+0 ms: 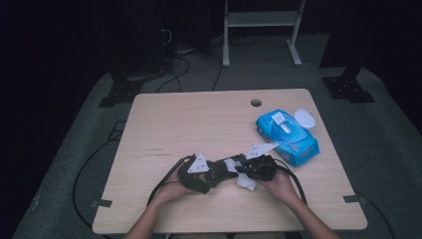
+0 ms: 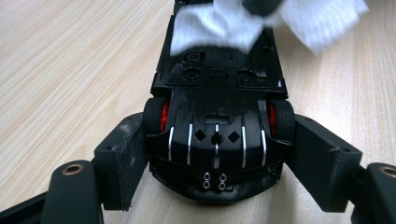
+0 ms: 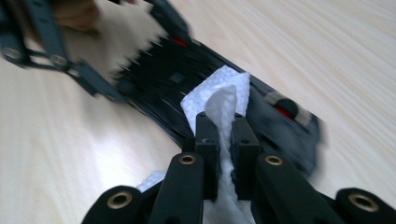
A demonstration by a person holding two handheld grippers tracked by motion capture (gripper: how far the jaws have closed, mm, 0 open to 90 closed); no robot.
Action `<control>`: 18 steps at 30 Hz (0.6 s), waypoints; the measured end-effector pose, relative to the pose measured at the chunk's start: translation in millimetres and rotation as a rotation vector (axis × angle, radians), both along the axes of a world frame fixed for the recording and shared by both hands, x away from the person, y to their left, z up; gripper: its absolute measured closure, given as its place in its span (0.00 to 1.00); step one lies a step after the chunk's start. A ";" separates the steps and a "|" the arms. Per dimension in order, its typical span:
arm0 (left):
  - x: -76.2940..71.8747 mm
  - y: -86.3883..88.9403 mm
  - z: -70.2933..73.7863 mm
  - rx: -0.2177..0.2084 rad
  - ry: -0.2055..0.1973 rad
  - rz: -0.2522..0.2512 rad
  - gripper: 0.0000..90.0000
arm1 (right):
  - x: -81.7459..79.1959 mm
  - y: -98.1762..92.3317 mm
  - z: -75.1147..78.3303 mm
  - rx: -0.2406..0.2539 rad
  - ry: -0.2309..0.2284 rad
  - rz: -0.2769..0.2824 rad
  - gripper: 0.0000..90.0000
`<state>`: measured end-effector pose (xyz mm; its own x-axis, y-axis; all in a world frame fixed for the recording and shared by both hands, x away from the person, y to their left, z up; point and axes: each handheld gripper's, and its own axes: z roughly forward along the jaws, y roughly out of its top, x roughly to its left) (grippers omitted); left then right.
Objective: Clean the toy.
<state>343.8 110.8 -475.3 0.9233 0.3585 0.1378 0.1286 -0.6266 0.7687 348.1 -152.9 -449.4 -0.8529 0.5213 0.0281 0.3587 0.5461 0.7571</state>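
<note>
Toy car (image 2: 217, 135): black, underside up, red wheel hubs, chrome strips; lower centre of frame, clamped by left gripper (image 2: 217, 163). Right gripper (image 3: 225, 135) pinches white wipe (image 3: 219, 93) against it.

Glossy black plastic with chrome-like metal strips is shown on the toy car (image 2: 217, 140); soft, textured white cloth-like paper on the wipe (image 3: 224, 100); matt, smooth pale wood grain on the table (image 1: 189, 124).

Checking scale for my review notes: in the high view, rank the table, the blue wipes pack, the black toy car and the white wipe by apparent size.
1. Table, by far the largest.
2. Blue wipes pack.
3. Black toy car and white wipe: both are partly hidden by the grippers, so I would not rank them against each other.
</note>
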 end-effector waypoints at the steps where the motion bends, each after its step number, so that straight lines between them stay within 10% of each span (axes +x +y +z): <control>1: -0.3 0.3 0.4 -0.004 -0.002 -0.001 0.27 | 0.9 -5.6 -0.2 -0.006 -0.001 -0.014 0.94; 7: -0.2 0.5 1.6 -0.003 -0.003 -0.005 0.27 | 5.4 -27.4 -3.9 -0.001 0.026 -0.075 0.94; 18: 0.4 1.1 0.9 -0.002 -0.006 -0.008 0.27 | 35.1 0.8 2.9 -0.003 0.006 -0.088 0.94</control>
<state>344.3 111.9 -474.4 0.9253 0.3513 0.1429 0.1185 -0.6258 0.7709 383.2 -152.1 -446.5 -0.8036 0.5943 0.0319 0.4102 0.5143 0.7531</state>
